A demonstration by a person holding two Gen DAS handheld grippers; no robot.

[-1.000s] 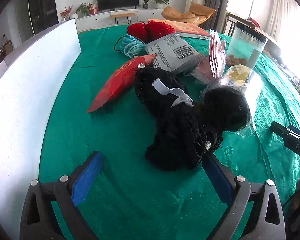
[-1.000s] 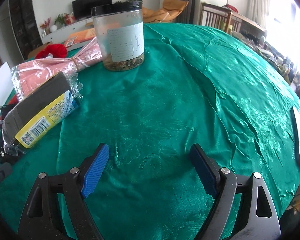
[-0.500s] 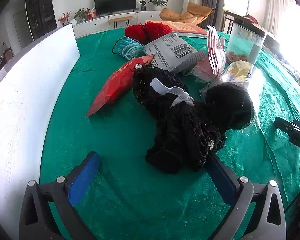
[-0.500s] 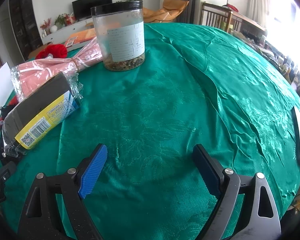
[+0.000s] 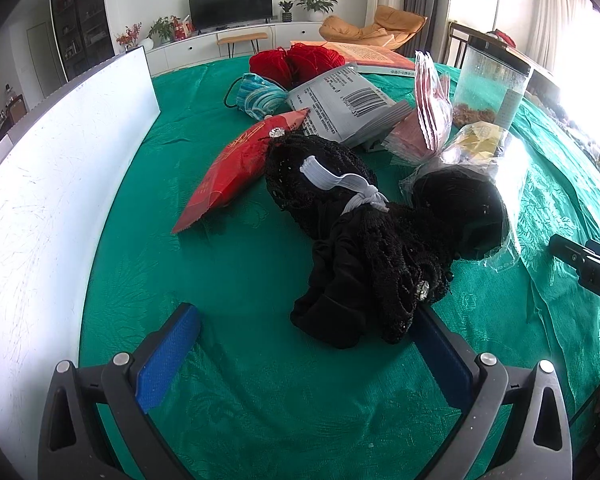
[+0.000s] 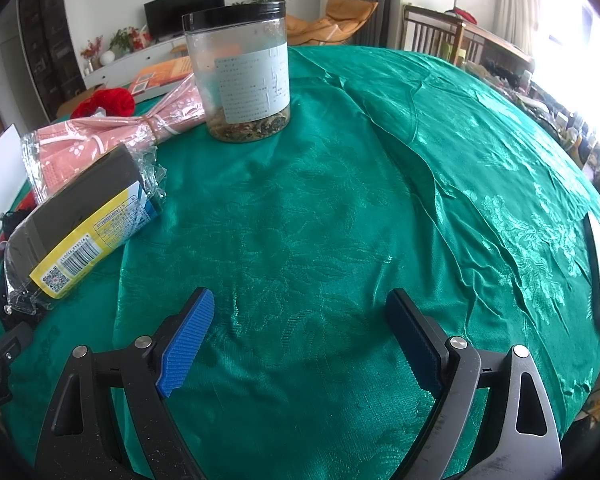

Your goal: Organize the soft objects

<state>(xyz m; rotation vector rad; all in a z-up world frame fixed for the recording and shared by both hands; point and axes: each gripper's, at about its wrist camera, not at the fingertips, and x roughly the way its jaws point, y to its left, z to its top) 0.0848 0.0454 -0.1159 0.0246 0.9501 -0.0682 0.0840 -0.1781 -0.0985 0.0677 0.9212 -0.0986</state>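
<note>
The left tool stands open over the green-clothed worktop, its right finger touching the near edge of the black lace garment tied with a white elastic band. Behind that garment lies a red foil packet; just right of it sits a bagged black bundle. The right tool gapes open over bare cloth, well apart from the clear black-lidded jar.

The worktop cloth is green with a leaf pattern. The lace garment is black, its band white, the snack bag red.
</note>
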